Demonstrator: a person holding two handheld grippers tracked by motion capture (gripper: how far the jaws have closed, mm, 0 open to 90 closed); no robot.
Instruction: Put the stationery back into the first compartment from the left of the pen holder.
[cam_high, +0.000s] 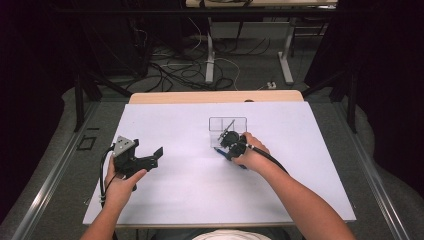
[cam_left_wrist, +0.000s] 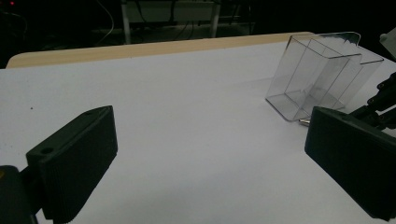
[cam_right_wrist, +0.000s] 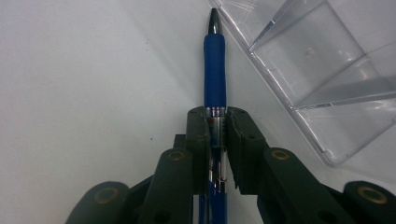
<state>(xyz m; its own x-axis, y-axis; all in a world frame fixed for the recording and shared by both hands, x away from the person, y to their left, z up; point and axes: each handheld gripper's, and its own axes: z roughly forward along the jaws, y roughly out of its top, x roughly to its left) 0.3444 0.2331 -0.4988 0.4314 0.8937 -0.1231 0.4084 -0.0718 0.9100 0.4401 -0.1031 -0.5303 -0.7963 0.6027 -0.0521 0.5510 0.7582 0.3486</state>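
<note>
Pen pickup beside the organiser. My right gripper (cam_right_wrist: 217, 123) has its fingers (cam_right_wrist: 198, 140) clenched on the barrel of a blue ballpoint pen with a rubber grip and silver tip (cam_right_wrist: 214, 60); the pen lies on the white desk (cam_high: 200, 180) near its middle, tip pointing past the corner of a clear plastic box with inner dividers (cam_right_wrist: 322, 74), just beside its wall. My left gripper (cam_high: 150, 161) rests toward the left edge of the desk, fingers (cam_left_wrist: 74, 172) released, nothing between them.

I judge the step to be the grasp itself, complete; the next move calls for lifting the pen clear and tilting it to enter one compartment of the box (cam_high: 227, 131).

The right gripper view shows pad contact on the barrel; the high view shows the pen (cam_high: 218, 149) as a blue sliver. The left gripper view shows the box (cam_left_wrist: 317, 74) standing upright.
</note>
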